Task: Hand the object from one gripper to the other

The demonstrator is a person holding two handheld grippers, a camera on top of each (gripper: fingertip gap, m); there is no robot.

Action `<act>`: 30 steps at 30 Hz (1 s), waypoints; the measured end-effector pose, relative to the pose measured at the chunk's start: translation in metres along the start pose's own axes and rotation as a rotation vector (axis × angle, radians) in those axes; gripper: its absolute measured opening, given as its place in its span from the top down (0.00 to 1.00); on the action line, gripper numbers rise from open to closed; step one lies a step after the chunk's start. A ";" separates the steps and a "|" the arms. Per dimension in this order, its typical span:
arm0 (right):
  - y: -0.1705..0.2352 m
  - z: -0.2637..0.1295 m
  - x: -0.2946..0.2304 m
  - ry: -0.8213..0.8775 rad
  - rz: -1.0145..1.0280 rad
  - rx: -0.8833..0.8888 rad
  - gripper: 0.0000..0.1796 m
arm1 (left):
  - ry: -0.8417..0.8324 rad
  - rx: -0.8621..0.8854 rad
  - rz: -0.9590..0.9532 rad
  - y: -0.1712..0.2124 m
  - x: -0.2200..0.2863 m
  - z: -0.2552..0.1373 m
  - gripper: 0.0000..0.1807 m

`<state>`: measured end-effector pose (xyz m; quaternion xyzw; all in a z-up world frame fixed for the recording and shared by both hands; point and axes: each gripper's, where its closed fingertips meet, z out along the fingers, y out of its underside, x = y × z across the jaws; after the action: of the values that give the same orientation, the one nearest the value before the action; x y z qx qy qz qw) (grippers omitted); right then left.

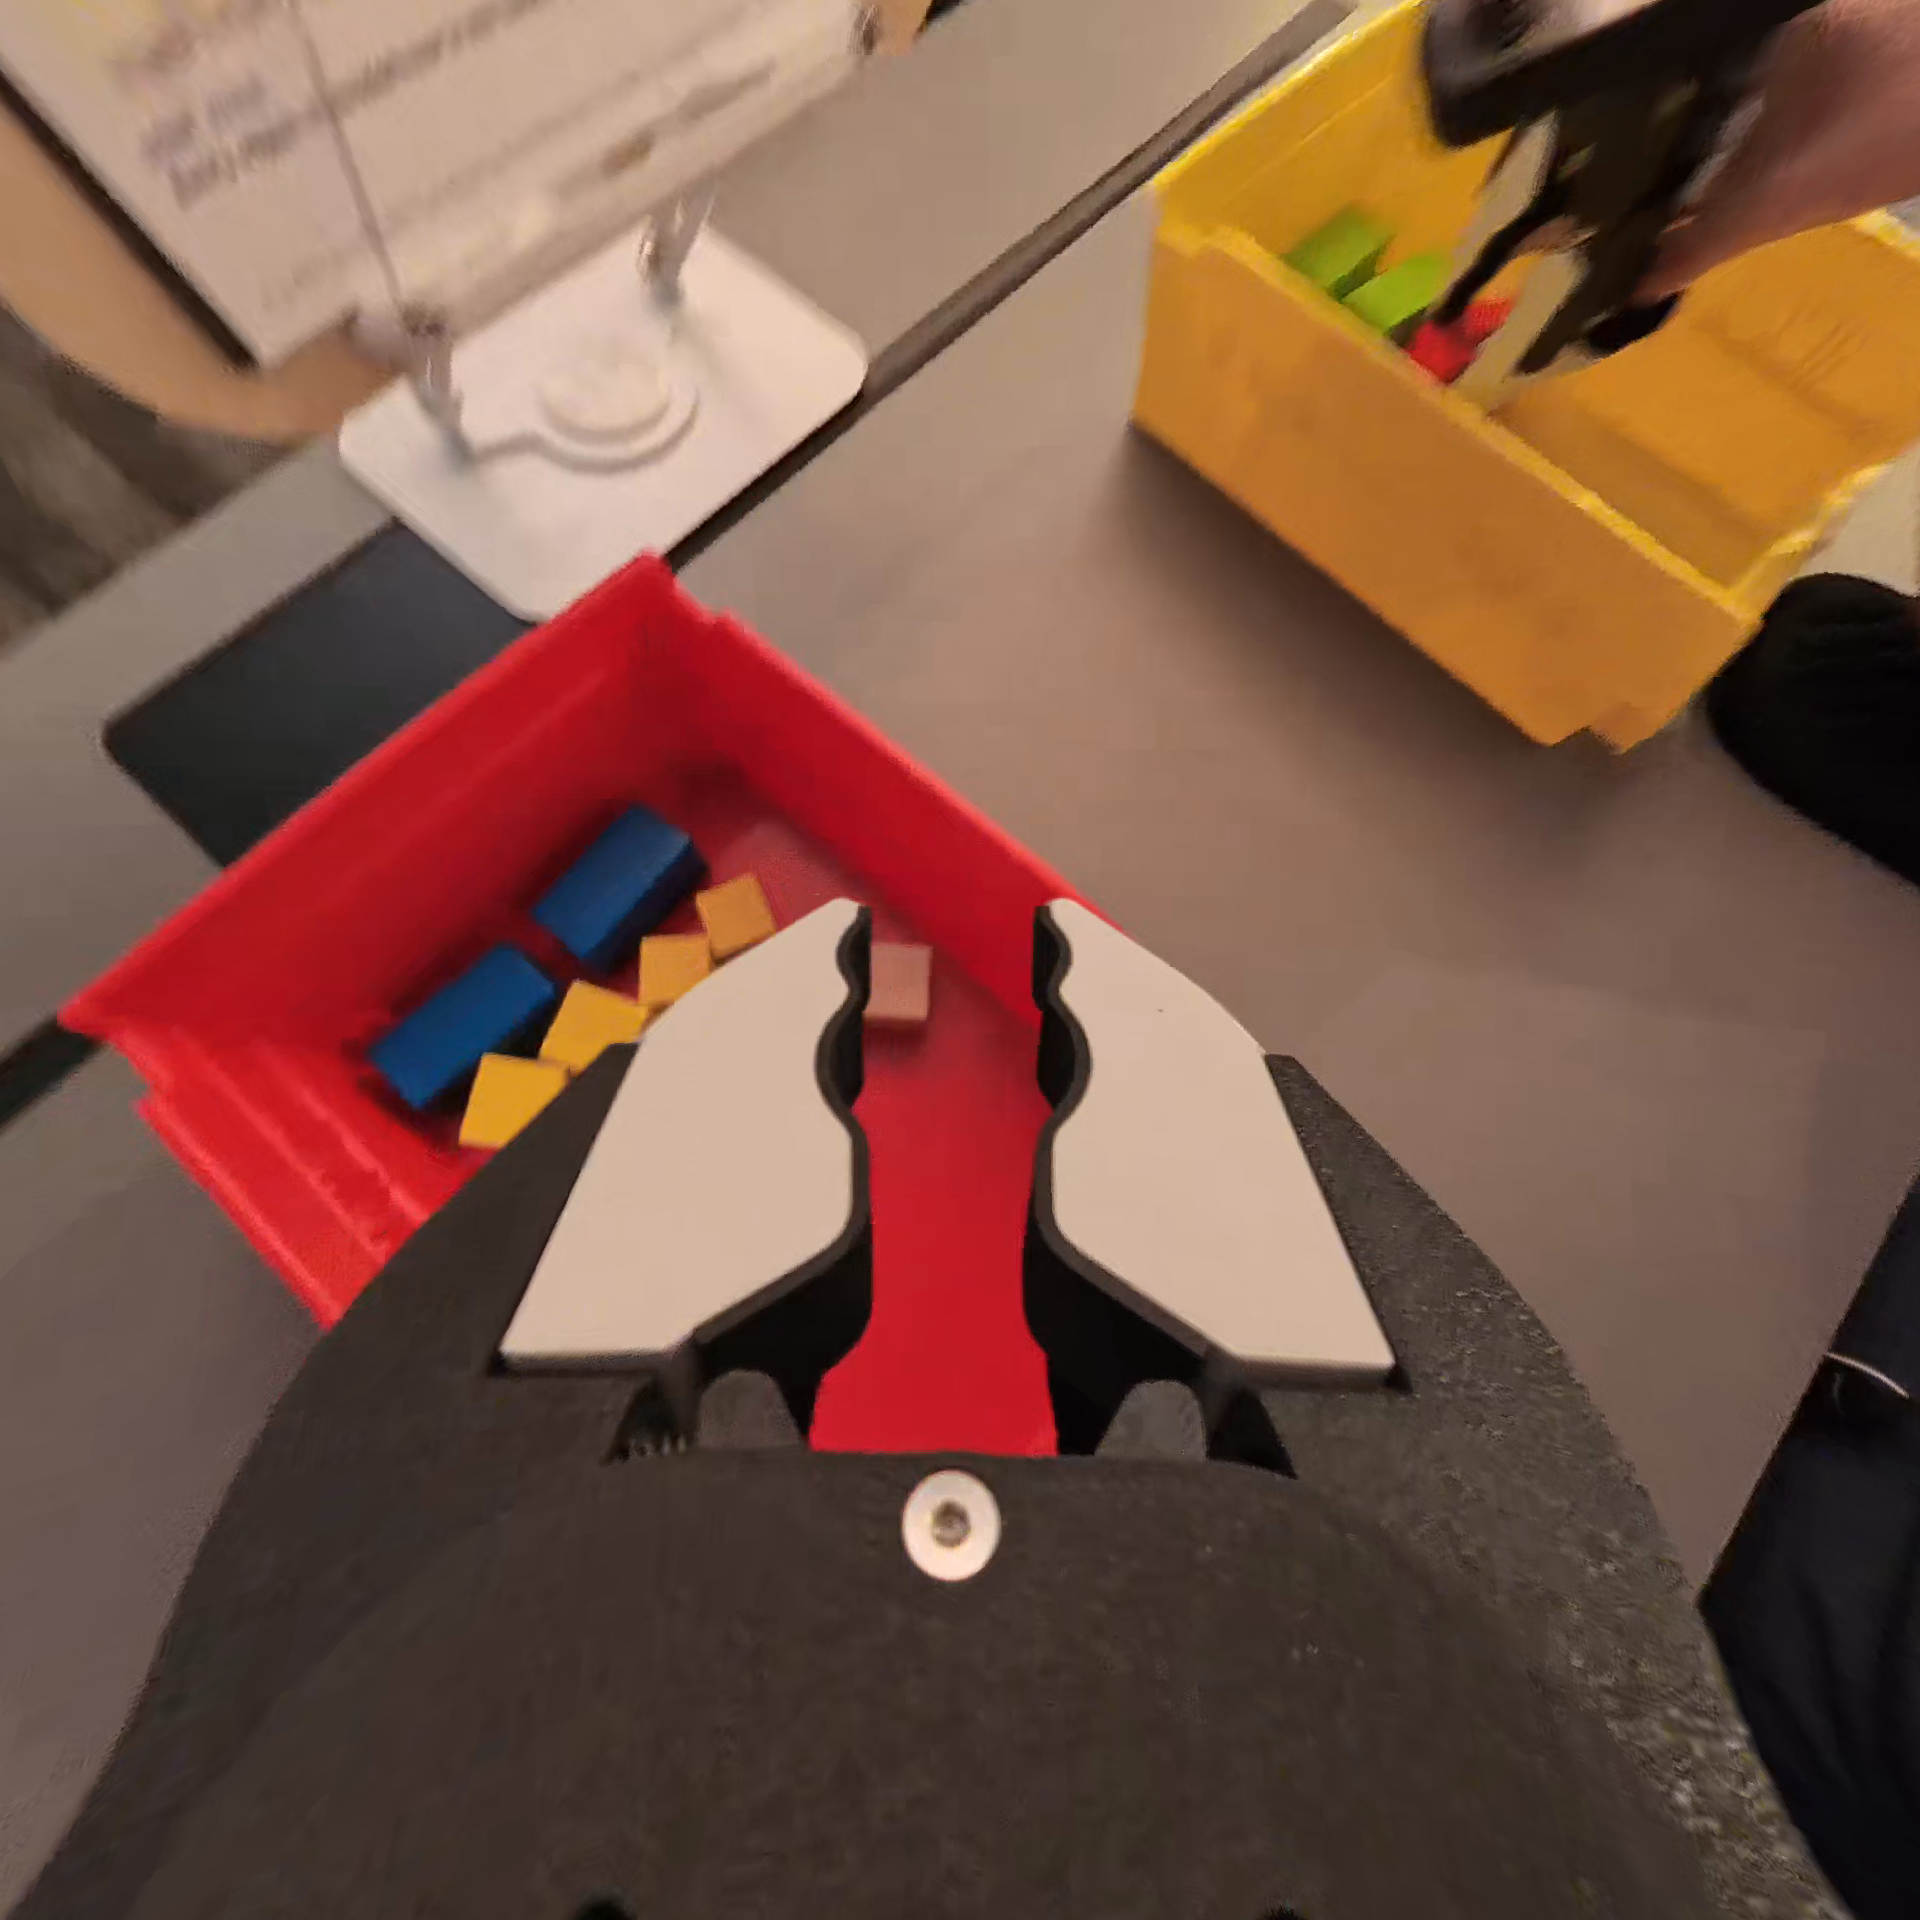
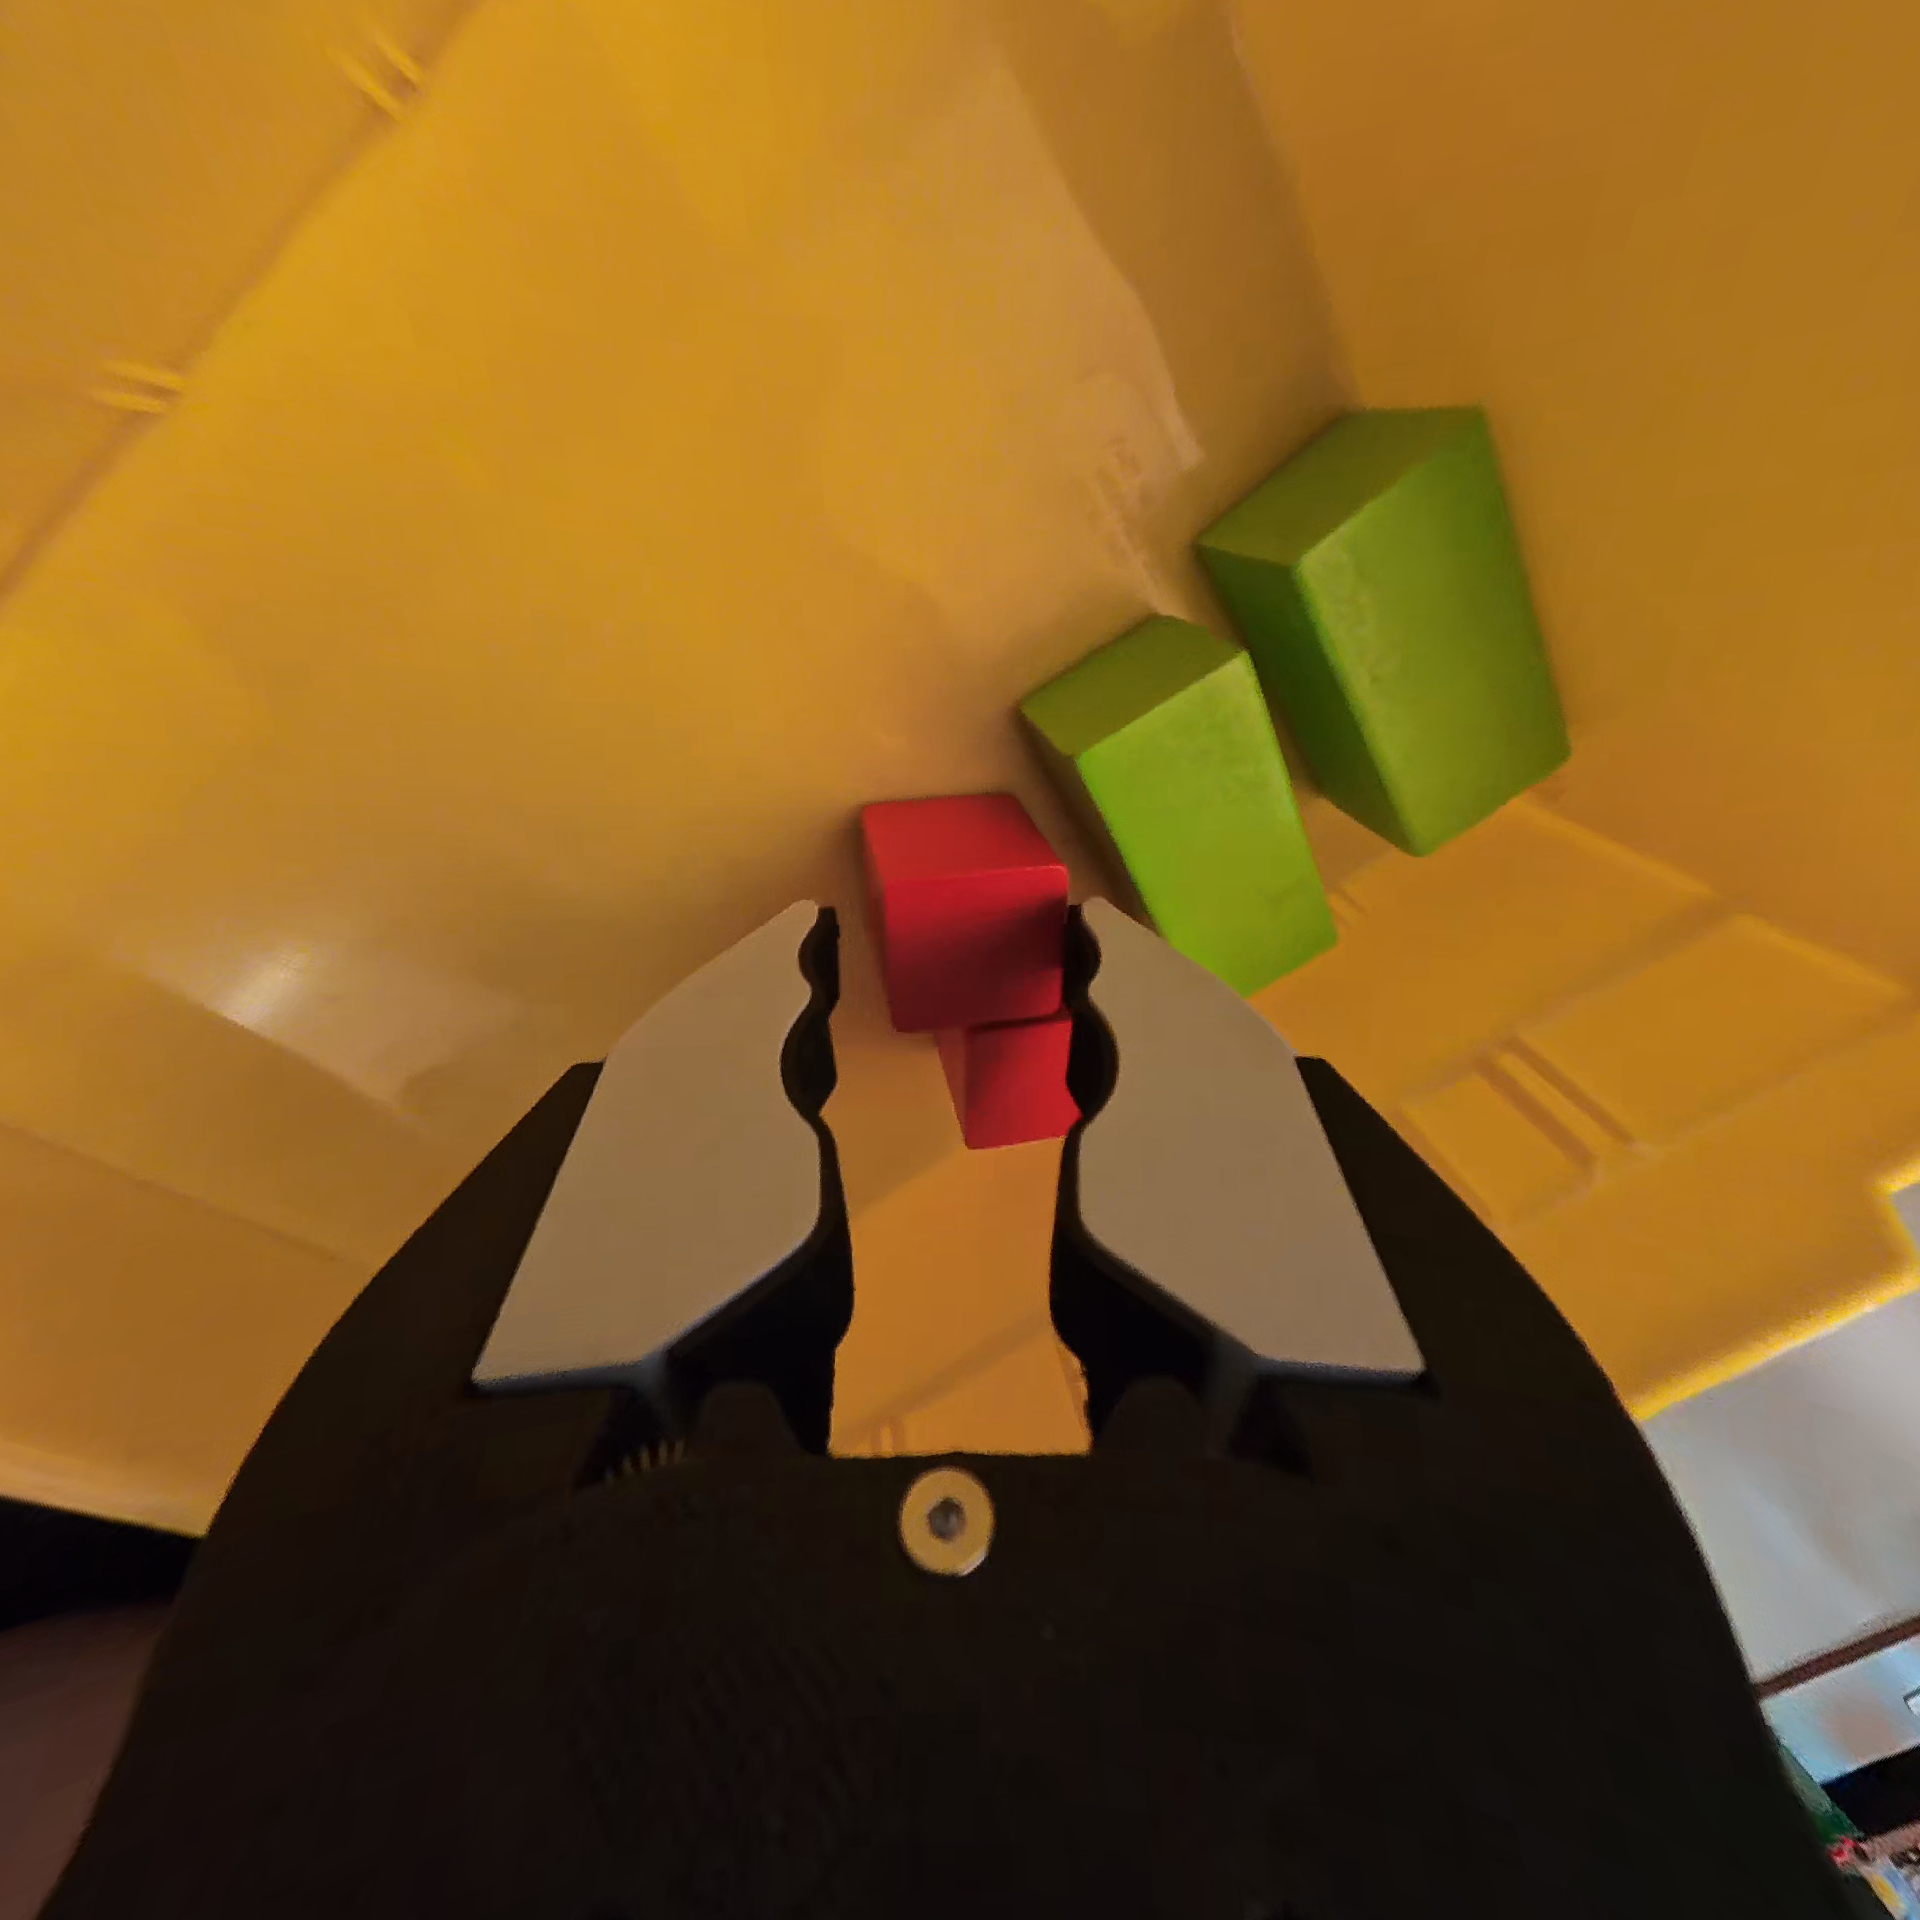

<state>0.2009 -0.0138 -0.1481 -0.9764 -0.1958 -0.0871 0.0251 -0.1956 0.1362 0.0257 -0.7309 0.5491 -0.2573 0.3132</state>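
**Right tongs reached for a red block; left tongs waited, empty**

The right tongs (image 2: 951, 935) were down inside the yellow bin (image 2: 520, 520), jaws apart, straddling the stacked red blocks (image 2: 966, 904); the right finger (image 2: 1174, 1143) looked to be touching or nearly touching the blocks, while a gap showed on the left side, so nothing was clamped yet; this was probably the pick that must come before any hand-over. Two green blocks (image 2: 1195, 800) lay just beside the red ones, near enough to be nudged if the tongs closed crooked.

The left tongs (image 1: 945, 935) hung over the red bin (image 1: 416, 831), jaws apart and holding nothing, likely parked there to be ready as receiver; beneath them sat blue blocks (image 1: 613, 883), yellow blocks (image 1: 592, 1023) and one small brownish block (image 1: 899, 982) seen between the tips. Both bins stood well apart on the grey table (image 1: 1247, 779); farther back stood a white stand (image 1: 623, 416) carrying a sign, clear of the work.
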 end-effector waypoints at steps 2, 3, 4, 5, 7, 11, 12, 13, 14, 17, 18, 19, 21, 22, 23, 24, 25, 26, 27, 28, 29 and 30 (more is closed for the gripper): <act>-0.002 -0.008 0.001 0.010 -0.004 0.030 0.75 | -0.014 -0.102 -0.057 0.018 -0.011 0.017 0.82; -0.003 -0.014 0.001 0.019 -0.004 0.052 0.74 | -0.012 -0.157 -0.084 0.027 -0.015 0.028 0.80; -0.004 -0.022 0.003 0.033 -0.003 0.077 0.74 | -0.002 -0.205 -0.122 0.036 -0.017 0.039 0.78; -0.004 -0.029 0.005 0.051 0.001 0.101 0.74 | 0.015 -0.240 -0.185 0.043 -0.019 0.051 0.77; -0.005 -0.044 0.006 0.077 0.007 0.146 0.74 | 0.054 -0.291 -0.353 0.051 -0.020 0.073 0.76; -0.001 -0.059 0.005 0.105 -0.013 0.173 0.74 | 0.038 -0.364 -0.485 0.066 -0.024 0.102 0.78; 0.000 -0.060 0.004 0.111 -0.017 0.168 0.74 | 0.002 -0.389 -0.472 0.071 -0.028 0.106 0.77; 0.002 -0.061 0.003 0.115 -0.023 0.160 0.74 | -0.036 -0.423 -0.465 0.077 -0.031 0.109 0.74; 0.003 -0.061 0.003 0.120 -0.031 0.151 0.74 | -0.067 -0.450 -0.463 0.082 -0.033 0.111 0.70; 0.003 -0.062 0.001 0.131 -0.049 0.144 0.74 | -0.105 -0.488 -0.473 0.089 -0.036 0.118 0.68; 0.002 -0.062 0.000 0.129 -0.053 0.143 0.74 | -0.120 -0.499 -0.479 0.091 -0.038 0.119 0.68; 0.002 -0.062 -0.001 0.127 -0.058 0.140 0.74 | -0.143 -0.502 -0.483 0.092 -0.041 0.119 0.70; 0.003 -0.062 -0.003 0.128 -0.065 0.135 0.74 | -0.193 -0.508 -0.482 0.094 -0.047 0.118 0.68; 0.004 -0.062 -0.003 0.128 -0.066 0.130 0.74 | -0.206 -0.512 -0.477 0.095 -0.048 0.117 0.68; 0.005 -0.062 -0.003 0.131 -0.066 0.127 0.74 | -0.219 -0.517 -0.473 0.096 -0.049 0.117 0.68; 0.005 -0.062 -0.003 0.132 -0.064 0.125 0.74 | -0.237 -0.523 -0.467 0.096 -0.050 0.116 0.68; 0.005 -0.062 -0.003 0.131 -0.062 0.124 0.74 | -0.255 -0.529 -0.460 0.097 -0.051 0.116 0.67; 0.006 -0.062 -0.003 0.129 -0.063 0.122 0.74 | -0.264 -0.536 -0.457 0.097 -0.051 0.116 0.67; 0.006 -0.061 -0.003 0.129 -0.067 0.121 0.74 | -0.267 -0.544 -0.457 0.098 -0.050 0.117 0.66; 0.006 -0.061 -0.004 0.128 -0.068 0.117 0.74 | -0.271 -0.542 -0.456 0.097 -0.049 0.118 0.65; 0.007 -0.060 -0.004 0.128 -0.068 0.112 0.74 | -0.271 -0.539 -0.457 0.097 -0.048 0.119 0.65; 0.008 -0.060 -0.004 0.128 -0.068 0.106 0.74 | -0.276 -0.538 -0.459 0.097 -0.048 0.119 0.65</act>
<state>0.1906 -0.0273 -0.0900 -0.9590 -0.2310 -0.1396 0.0864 -0.1843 0.1838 -0.1274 -0.9187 0.3718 -0.0664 0.1151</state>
